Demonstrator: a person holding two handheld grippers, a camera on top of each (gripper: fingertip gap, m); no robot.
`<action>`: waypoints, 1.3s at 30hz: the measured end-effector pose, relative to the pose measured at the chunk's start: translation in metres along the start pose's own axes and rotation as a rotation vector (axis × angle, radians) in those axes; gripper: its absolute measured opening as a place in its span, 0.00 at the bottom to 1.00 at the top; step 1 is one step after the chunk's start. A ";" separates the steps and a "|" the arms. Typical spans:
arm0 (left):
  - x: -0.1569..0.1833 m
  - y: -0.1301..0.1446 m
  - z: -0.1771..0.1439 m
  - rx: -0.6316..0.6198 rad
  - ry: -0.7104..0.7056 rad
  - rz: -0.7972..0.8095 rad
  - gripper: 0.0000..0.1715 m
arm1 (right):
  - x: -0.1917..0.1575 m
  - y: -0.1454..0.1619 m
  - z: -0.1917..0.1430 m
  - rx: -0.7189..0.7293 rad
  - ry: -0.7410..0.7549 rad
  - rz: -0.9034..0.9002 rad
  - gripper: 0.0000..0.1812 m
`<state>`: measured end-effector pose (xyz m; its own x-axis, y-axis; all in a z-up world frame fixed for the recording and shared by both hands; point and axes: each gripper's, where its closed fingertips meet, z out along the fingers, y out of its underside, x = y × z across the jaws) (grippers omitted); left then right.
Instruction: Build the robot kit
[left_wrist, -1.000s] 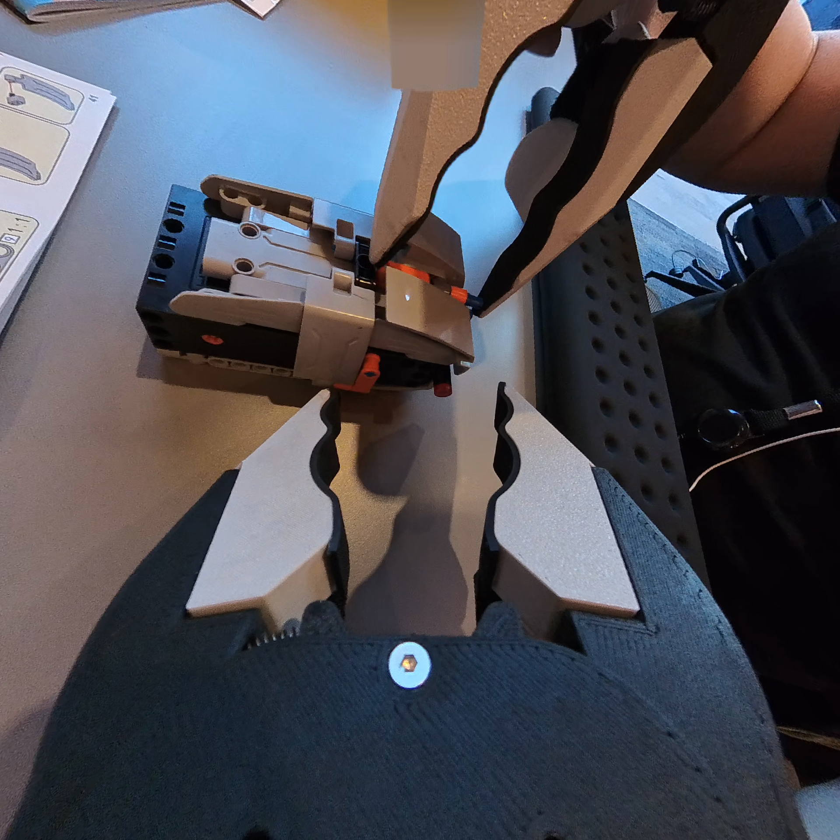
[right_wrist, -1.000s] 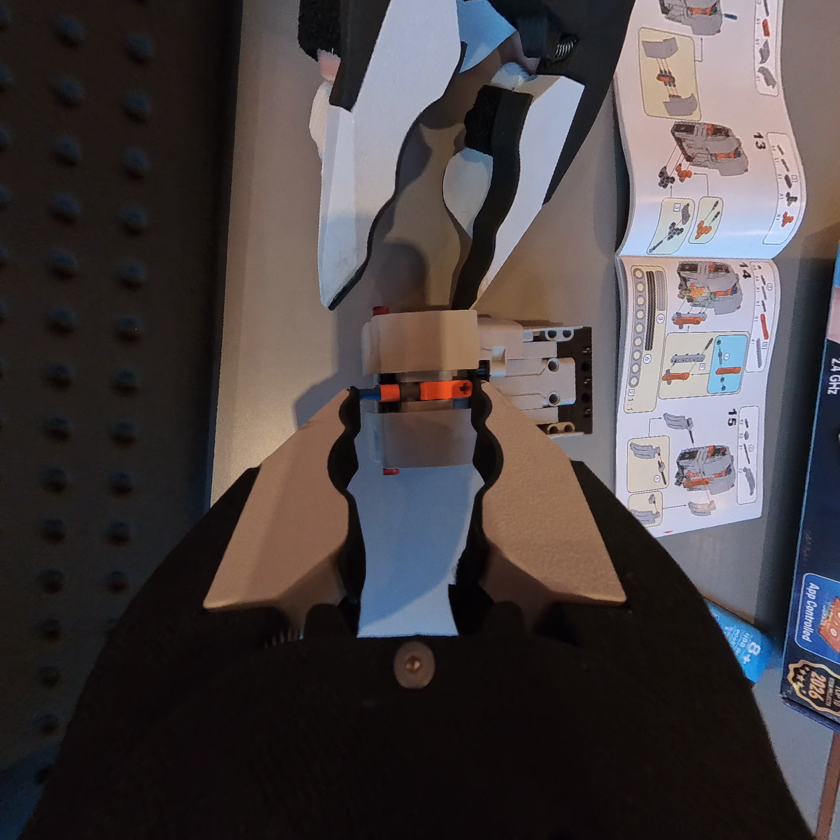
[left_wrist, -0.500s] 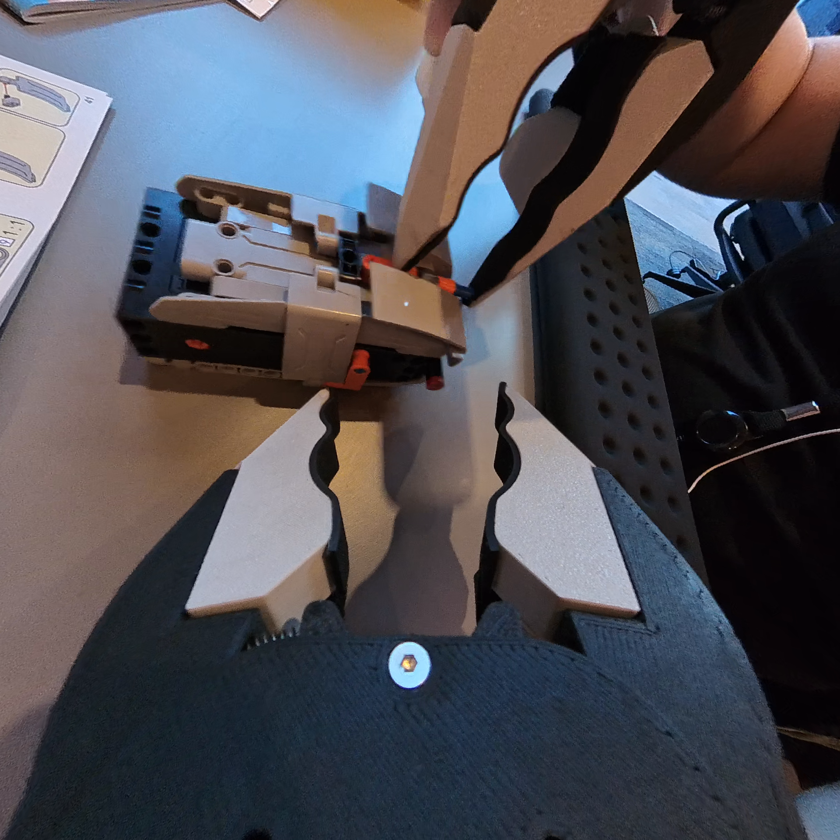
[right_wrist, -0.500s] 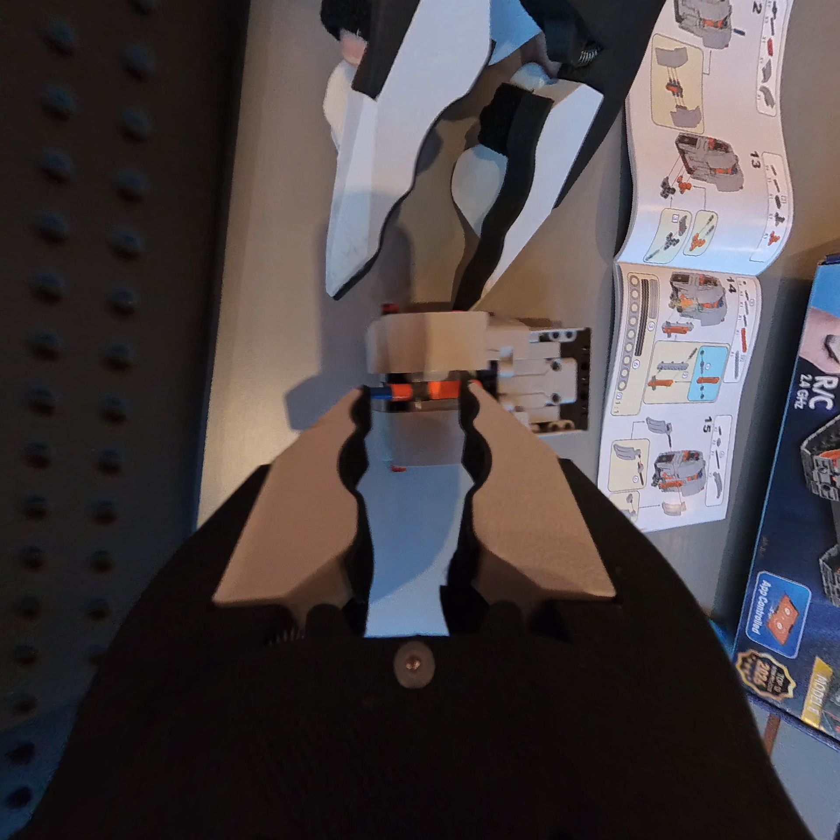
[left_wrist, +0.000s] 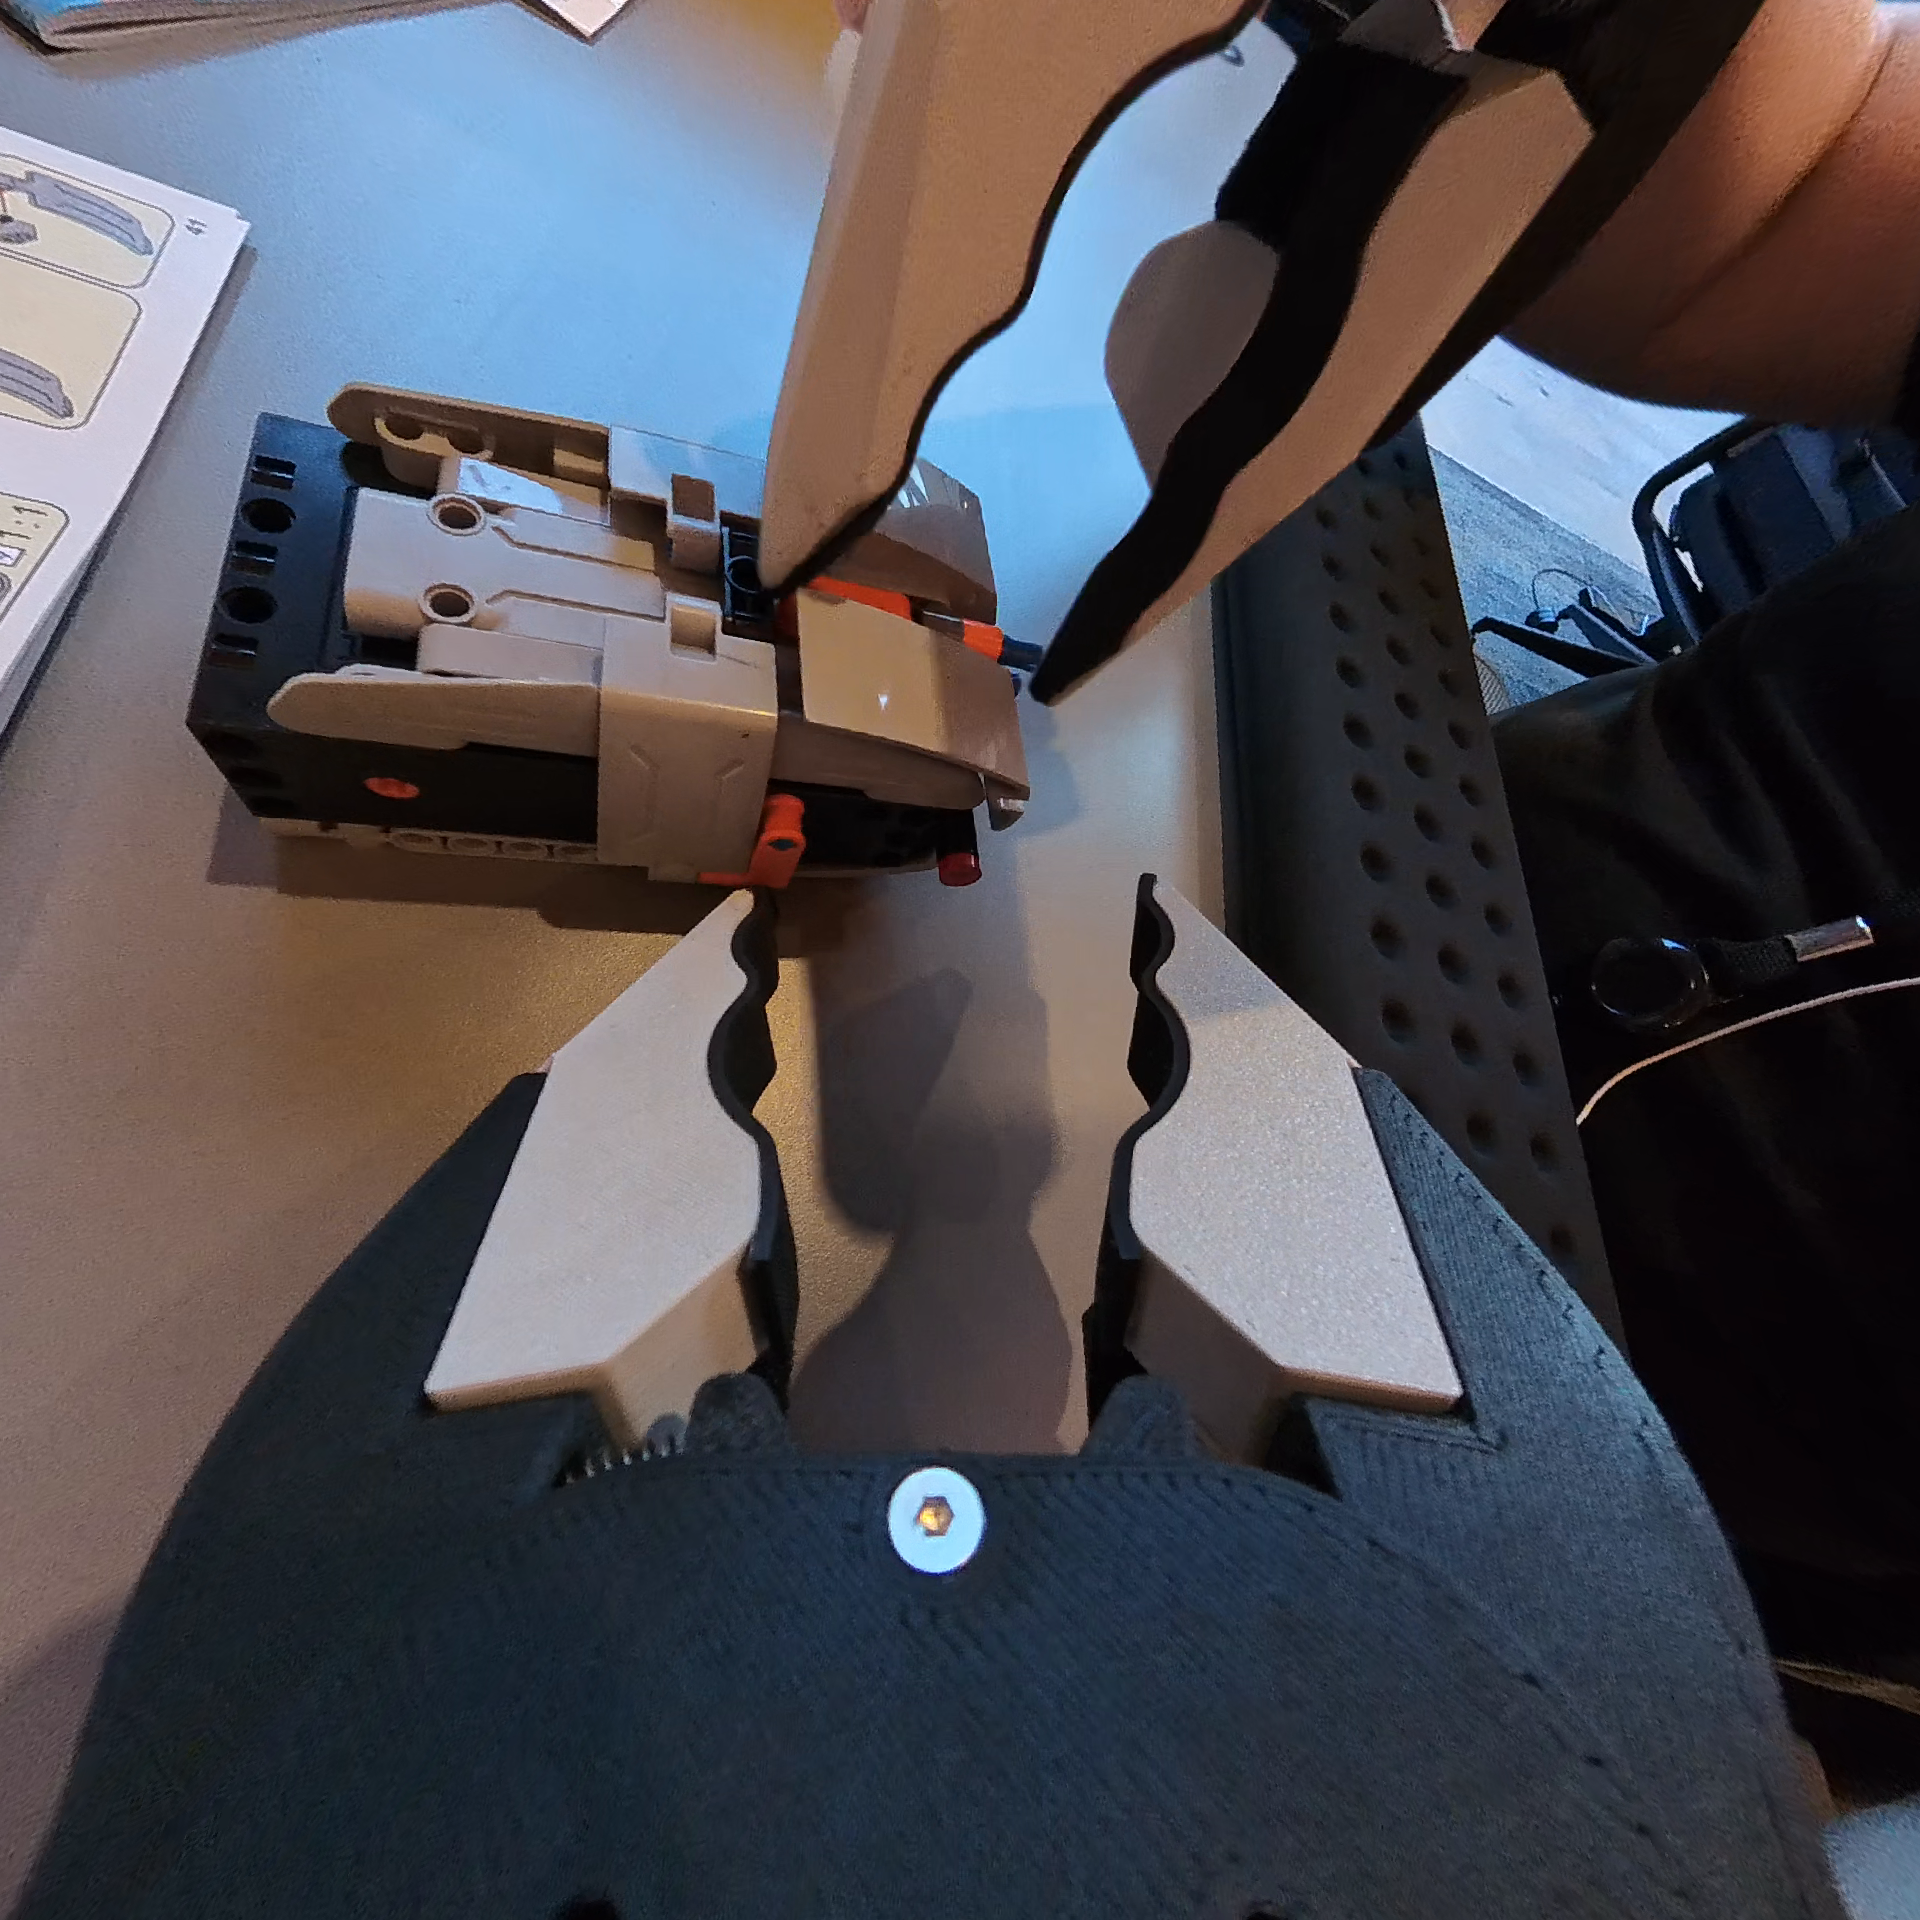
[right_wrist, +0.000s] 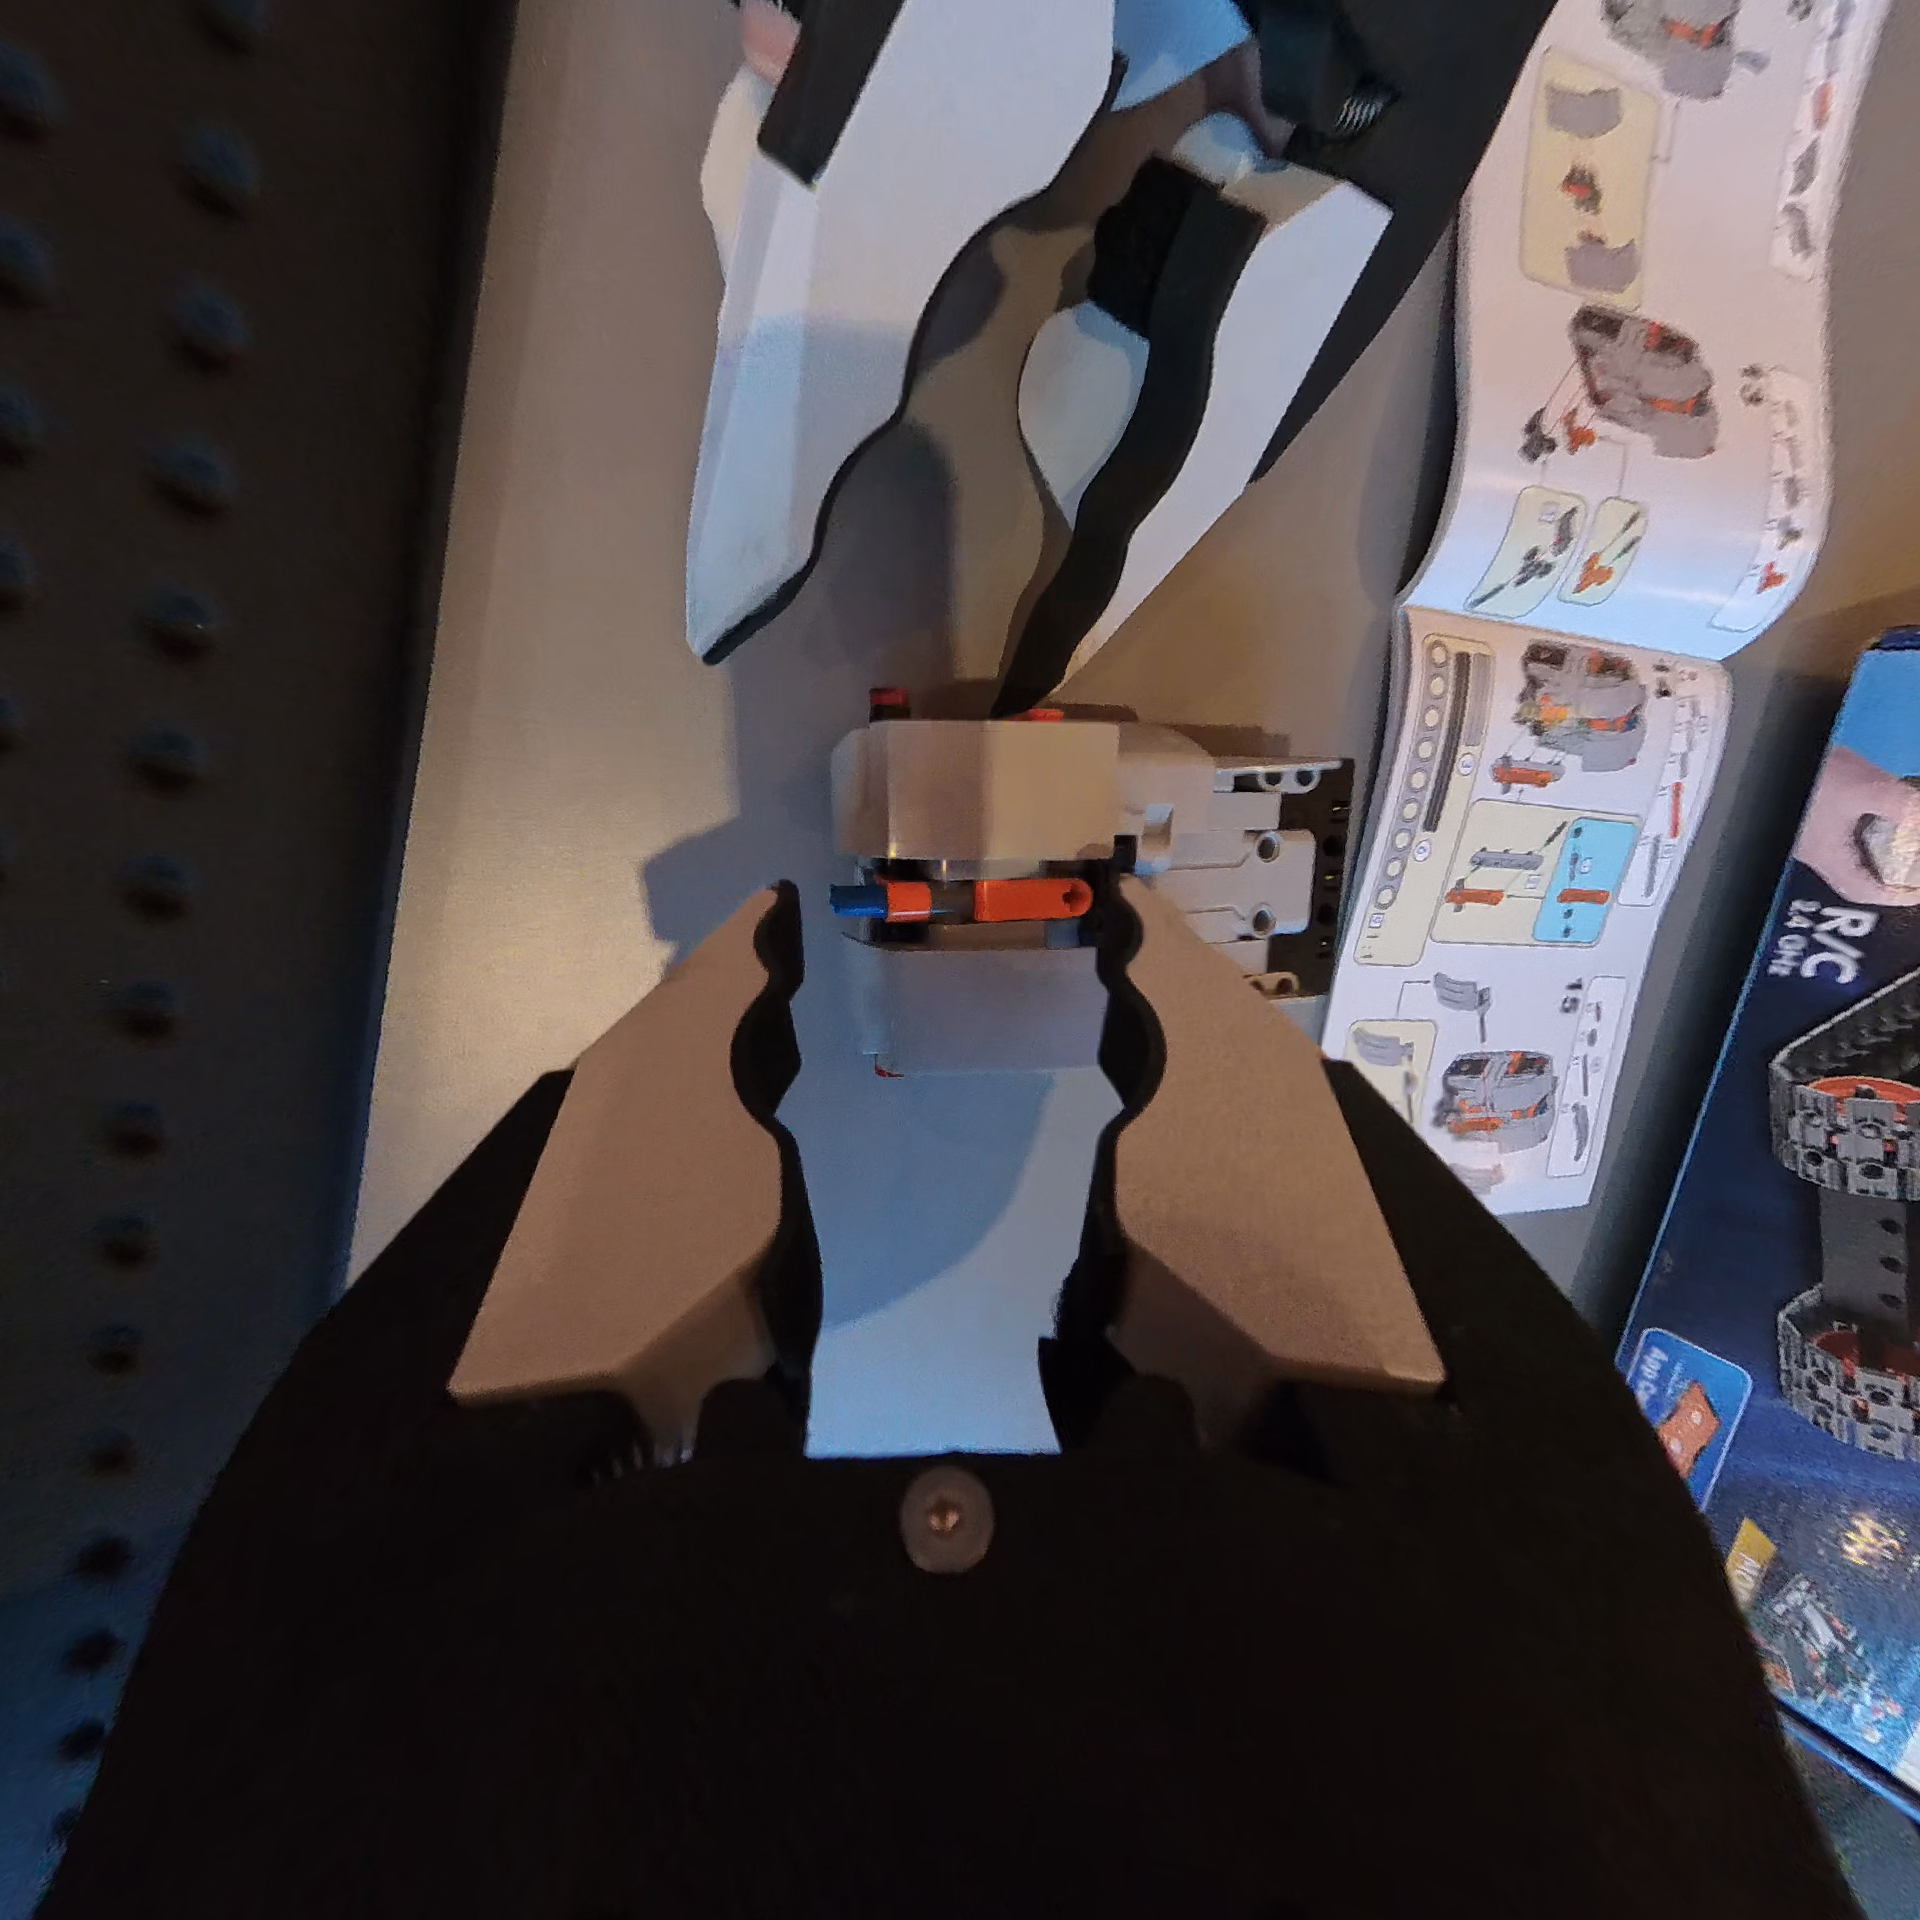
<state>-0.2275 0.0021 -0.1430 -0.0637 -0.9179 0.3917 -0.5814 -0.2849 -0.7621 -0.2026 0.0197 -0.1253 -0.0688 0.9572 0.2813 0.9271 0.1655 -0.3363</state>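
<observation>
your brick-built model (left_wrist: 613, 665) lies flat on the grey tabletop (left_wrist: 208, 1091): a black block base under grey panels, with orange pins and a small blue pin at its sloped nose. it lies lengthwise, nose toward the perforated dark mat (left_wrist: 1403, 831), its black end near the open instruction booklet (right_wrist: 1558, 831).

Both wrist cameras look steeply down at close range. The left wrist view sees the brick model (left_wrist: 623, 644) at 11 o'clock; the right wrist view faces it (right_wrist: 997, 831) at 12 o'clock from the opposite side. The 2 views share the model and table (left_wrist: 520, 260).
</observation>
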 end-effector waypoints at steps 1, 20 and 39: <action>0.000 0.000 0.000 0.000 0.001 -0.001 0.38 | 0.000 0.002 0.001 -0.020 -0.005 0.000 0.30; 0.000 0.000 0.000 -0.001 0.012 -0.007 0.37 | 0.003 0.004 0.002 -0.087 0.003 -0.059 0.27; -0.007 -0.011 -0.017 0.077 -0.024 -0.002 0.37 | 0.013 0.004 -0.004 -0.005 0.069 -0.008 0.26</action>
<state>-0.2346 0.0161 -0.1281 -0.0429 -0.9235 0.3812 -0.5173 -0.3059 -0.7993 -0.1982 0.0316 -0.1198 -0.0510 0.9371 0.3452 0.9284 0.1719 -0.3295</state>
